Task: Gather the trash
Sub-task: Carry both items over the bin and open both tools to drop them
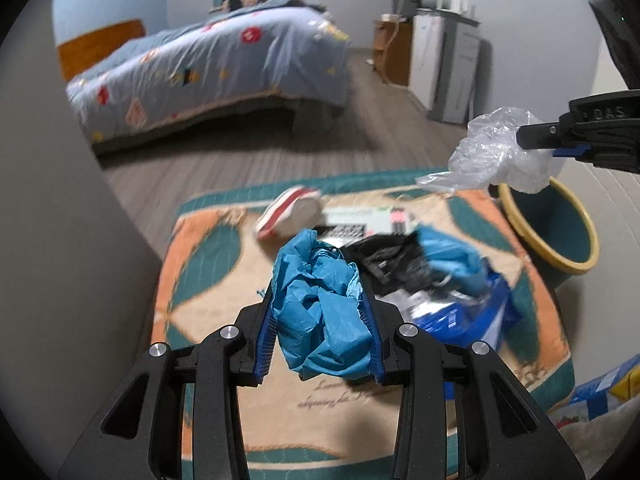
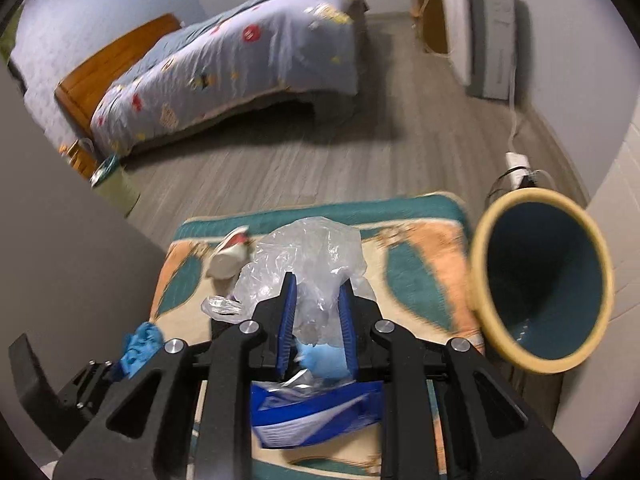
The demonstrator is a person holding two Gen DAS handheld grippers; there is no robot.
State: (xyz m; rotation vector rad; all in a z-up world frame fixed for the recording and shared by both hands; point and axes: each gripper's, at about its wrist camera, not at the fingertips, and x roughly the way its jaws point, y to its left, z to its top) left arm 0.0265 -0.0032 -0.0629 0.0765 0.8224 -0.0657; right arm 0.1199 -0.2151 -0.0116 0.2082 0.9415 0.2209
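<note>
My left gripper is shut on a crumpled blue paper wad, held above the patterned cloth-covered table. My right gripper is shut on a clear plastic bag, lifted above the table; it also shows in the left wrist view, close to the rim of the bin. The teal bin with a yellow rim stands at the table's right side. On the table lie a red-and-white paper cup, a black wrapper, a light blue glove and a blue-and-white package.
A bed with a blue patterned quilt stands across the wood floor. Cabinets line the right wall. A power strip with cables lies on the floor behind the bin. A grey wall panel is at the left.
</note>
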